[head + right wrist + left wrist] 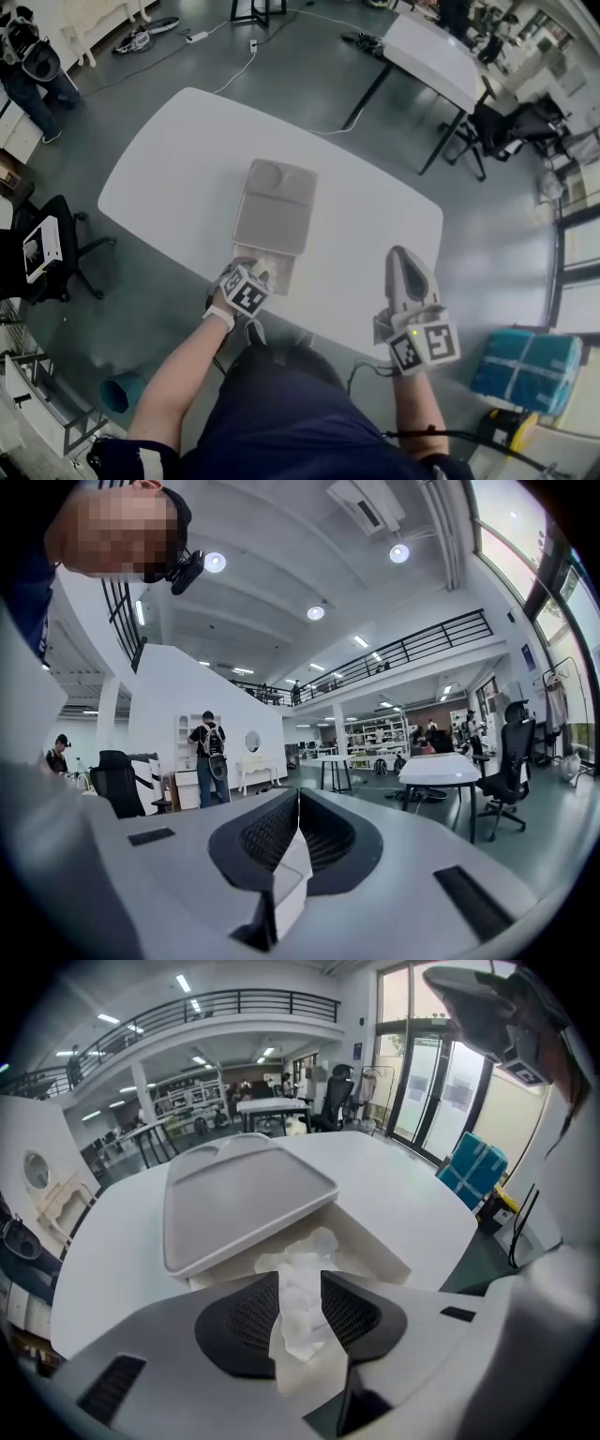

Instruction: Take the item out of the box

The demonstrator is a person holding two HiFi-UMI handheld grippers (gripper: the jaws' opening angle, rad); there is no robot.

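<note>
My left hand-held gripper (pixel 263 265) sits just left of centre in the head view and points up the frame. My bare left forearm (pixel 178 380) runs from it down to the lower left. Its jaws stand apart, with crumpled white paper (pixel 302 1307) between them. My right hand-held gripper (pixel 400 258) is at the lower right, also pointing up the frame. Its jaws are closed together with nothing between them, and my right forearm (pixel 413 411) is directly below it.
</note>
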